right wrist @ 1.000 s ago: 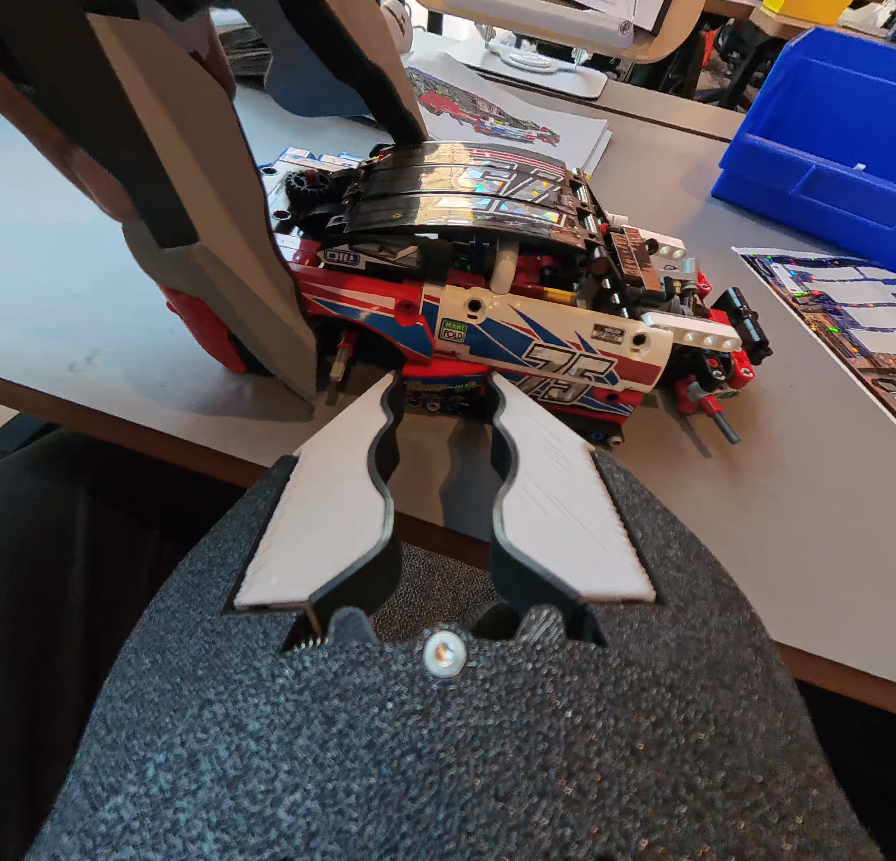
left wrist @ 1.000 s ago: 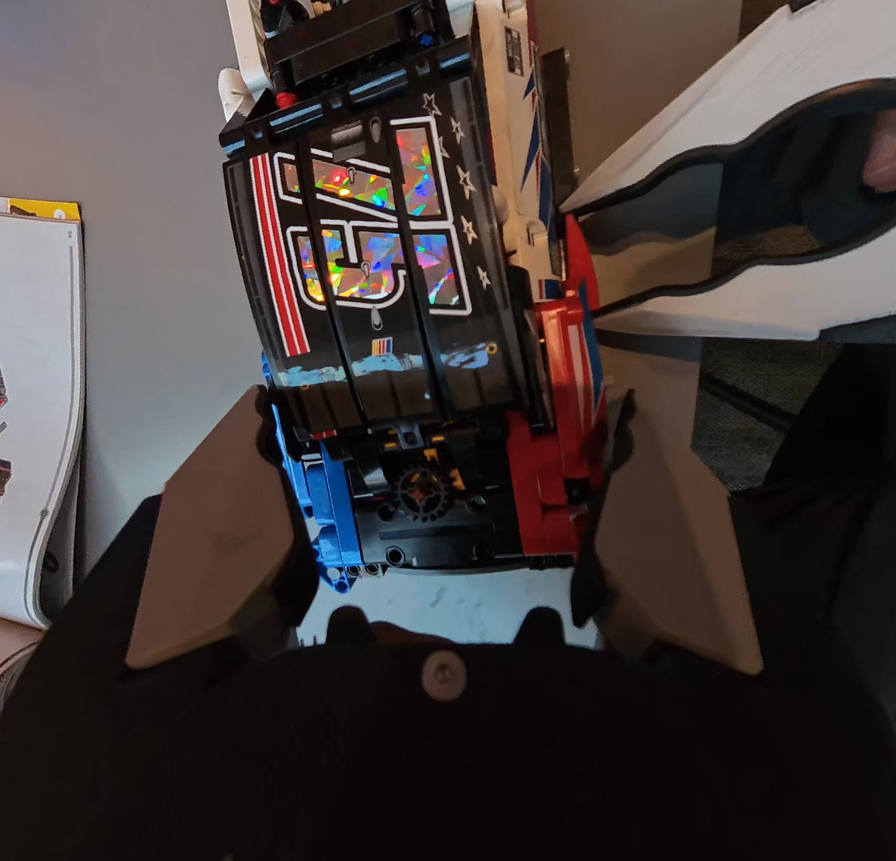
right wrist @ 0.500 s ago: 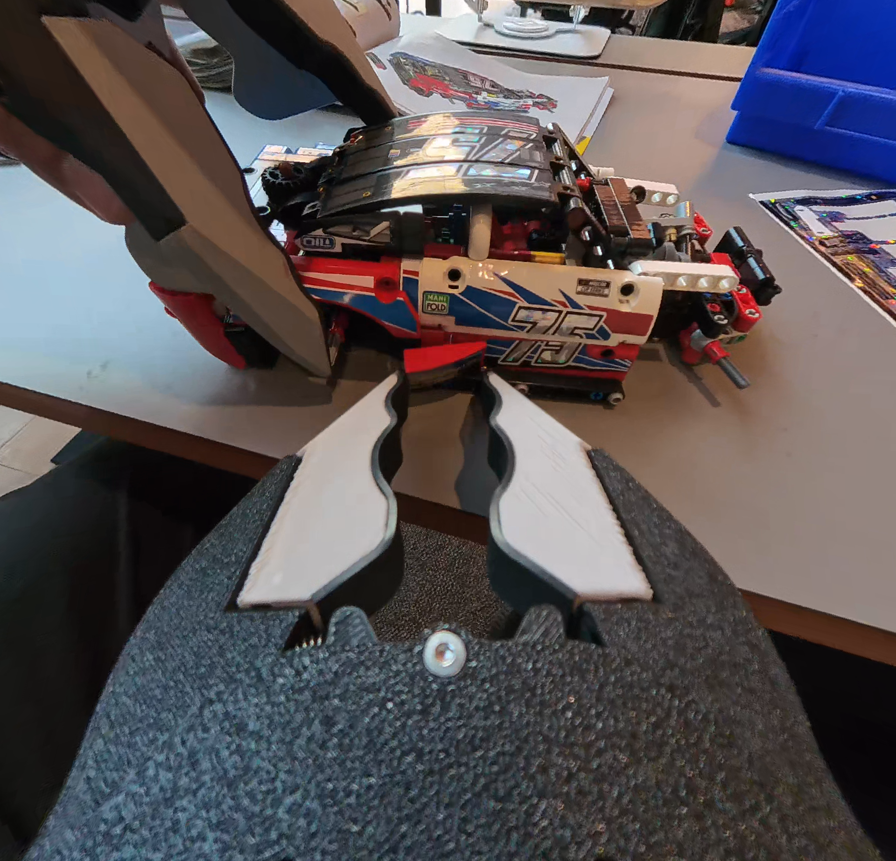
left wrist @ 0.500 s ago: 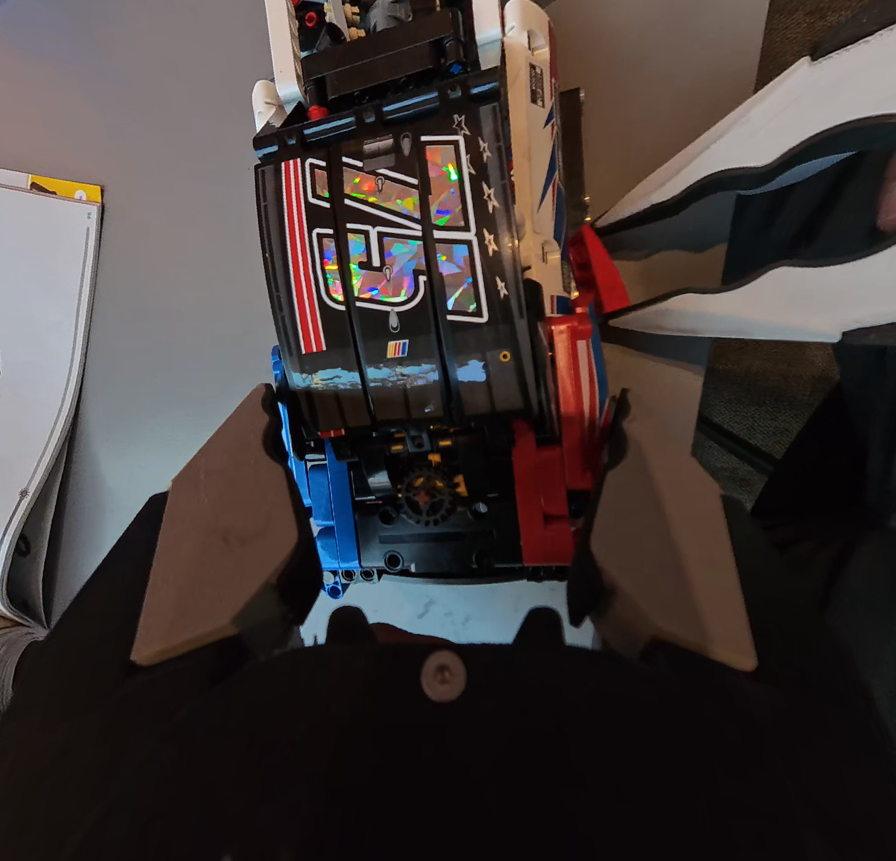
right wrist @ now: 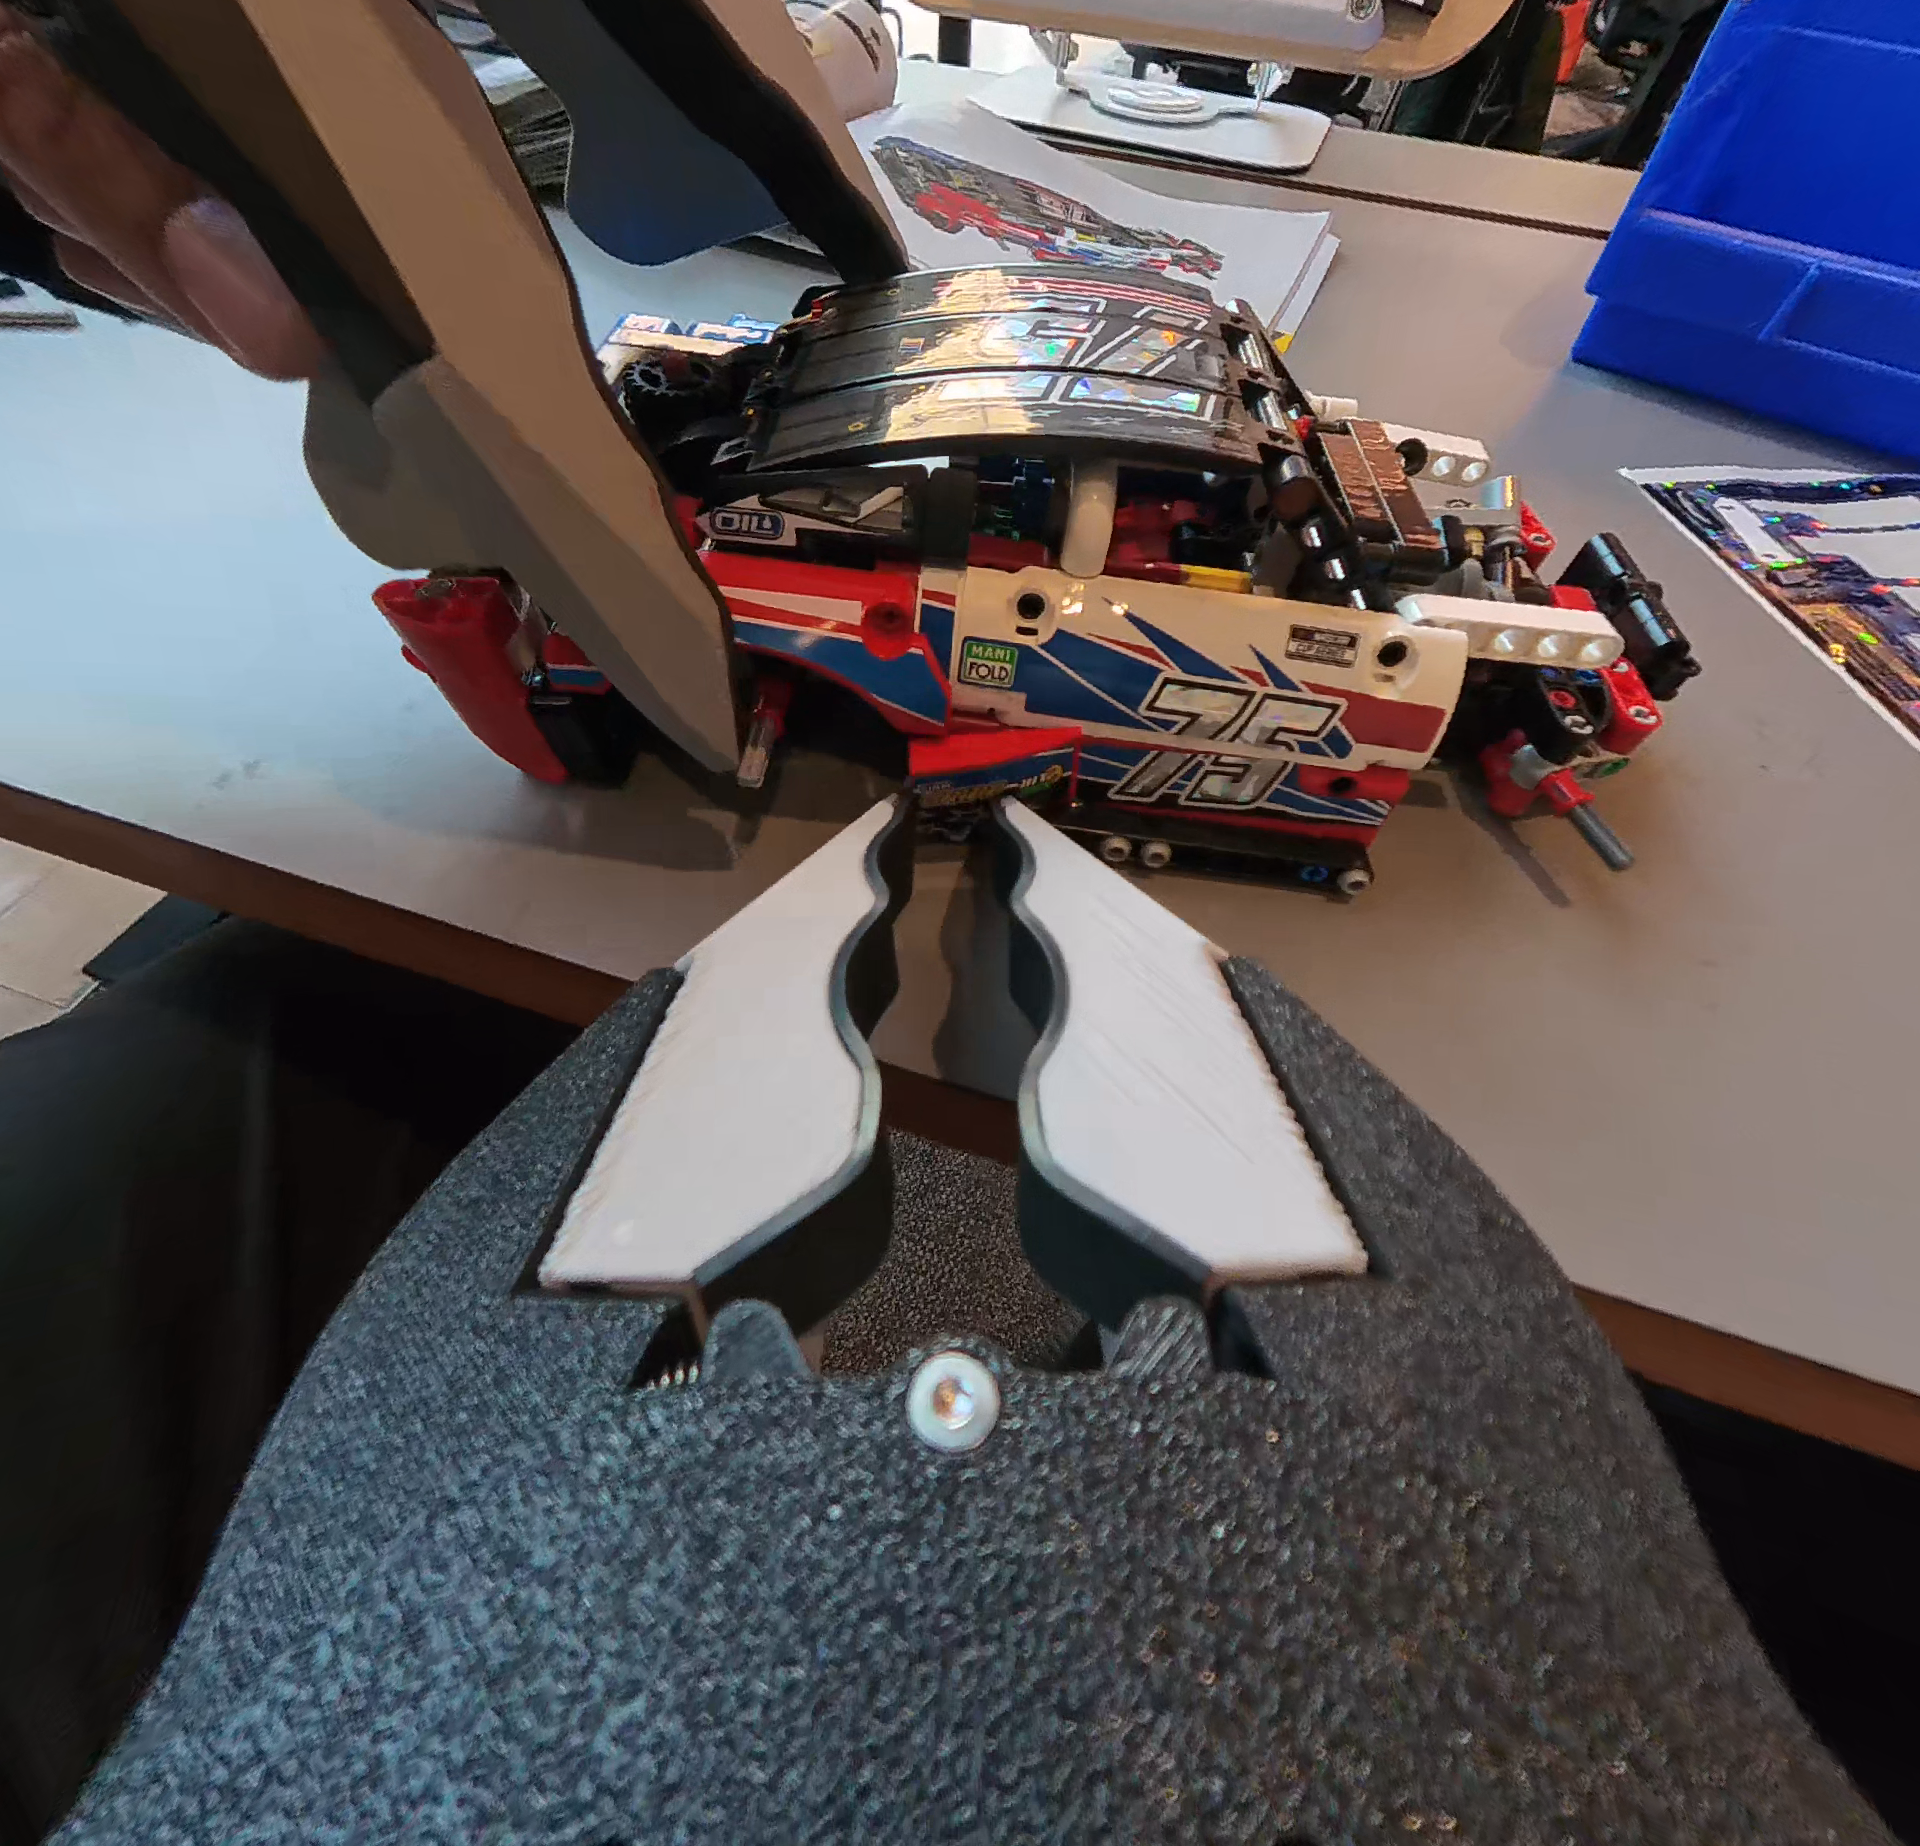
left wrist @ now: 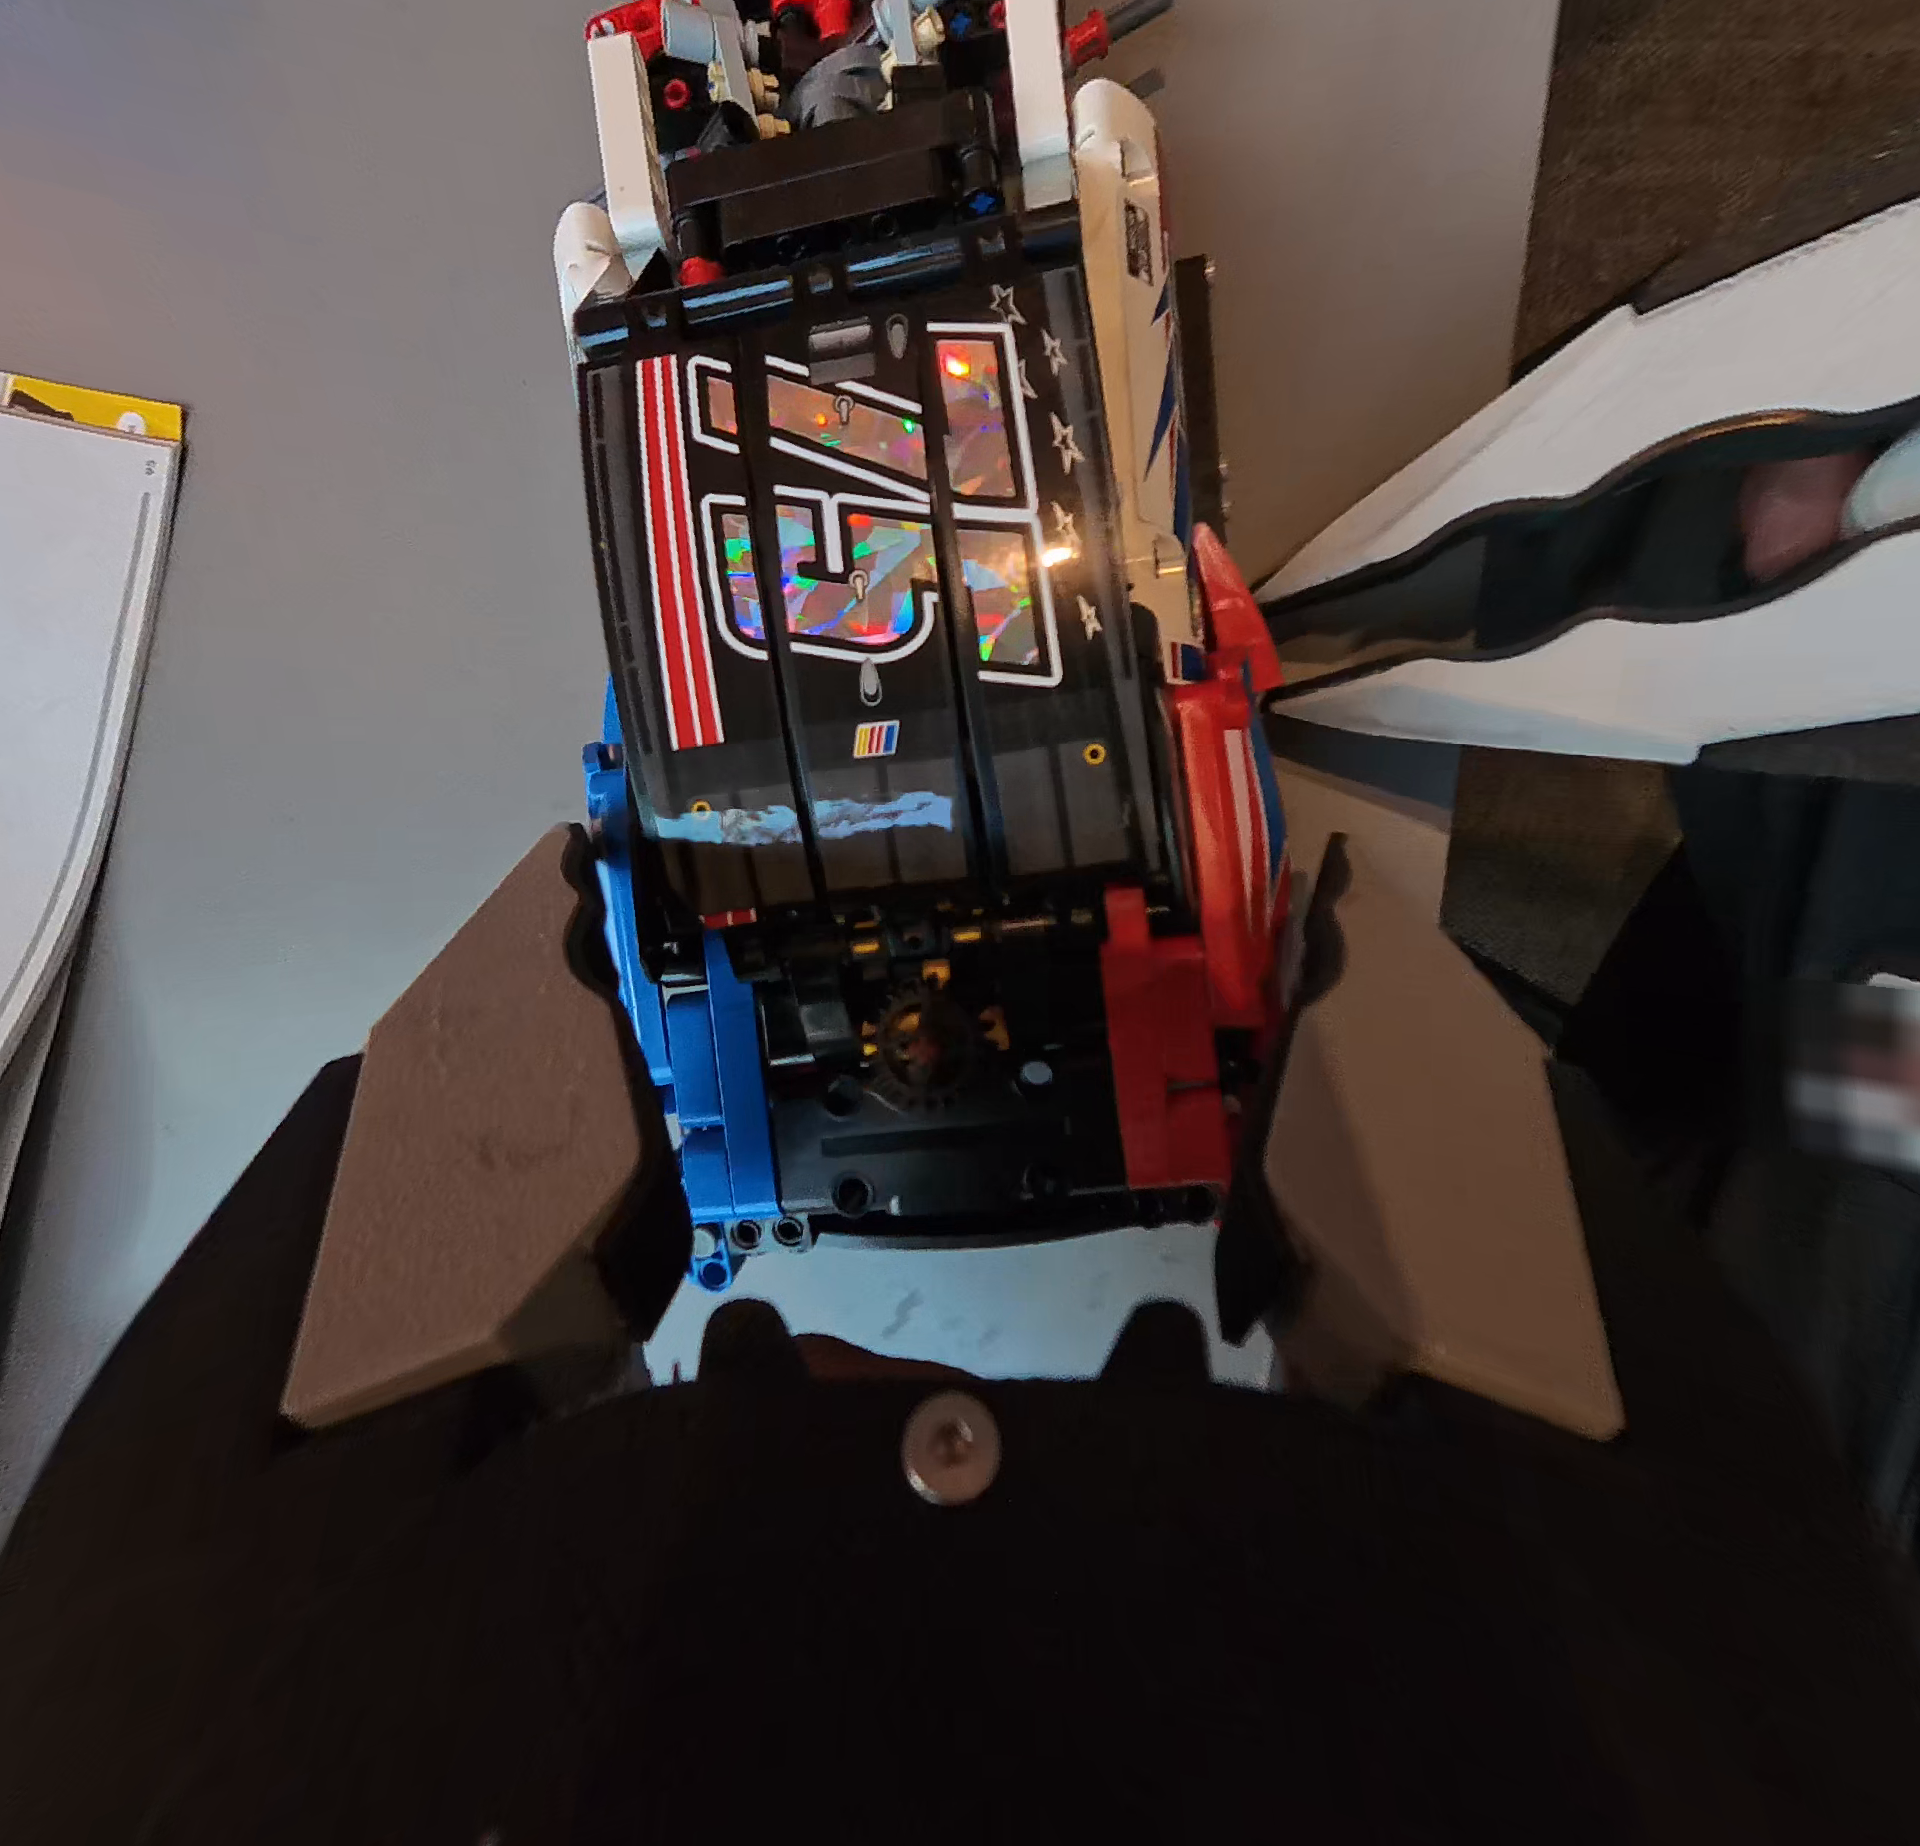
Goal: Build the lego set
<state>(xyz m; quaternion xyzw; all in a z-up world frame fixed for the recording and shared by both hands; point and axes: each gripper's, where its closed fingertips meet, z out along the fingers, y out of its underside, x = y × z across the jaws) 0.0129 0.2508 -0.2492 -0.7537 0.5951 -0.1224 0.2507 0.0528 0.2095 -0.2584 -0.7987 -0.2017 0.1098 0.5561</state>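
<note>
Claw pressure is the main risk here. The left claw (left wrist: 951, 1058) is clamping the rear end of the toy car (right wrist: 1039, 591), one finger (left wrist: 488, 1121) pressing the blue side and the other the red side, so any twist is likely to be popping those side panels off their pins. The right claw (right wrist: 948, 820) is sitting nearly together, its tips holding a small red side panel (right wrist: 992, 762) against the car's lower edge; whether that piece is seated yet is not clear. Pushing it in at an angle is risking a half-locked joint, or the piece slipping out of the narrow grip.

The car is lying close to the near edge of the worktop (right wrist: 1558, 1069), so a hard sideways push is threatening to be sliding it against the left grip. Farther out, a booklet (right wrist: 1091, 207) is lying behind the car and a blue bin (right wrist: 1766, 217) is standing toward the far right corner, both well clear.
</note>
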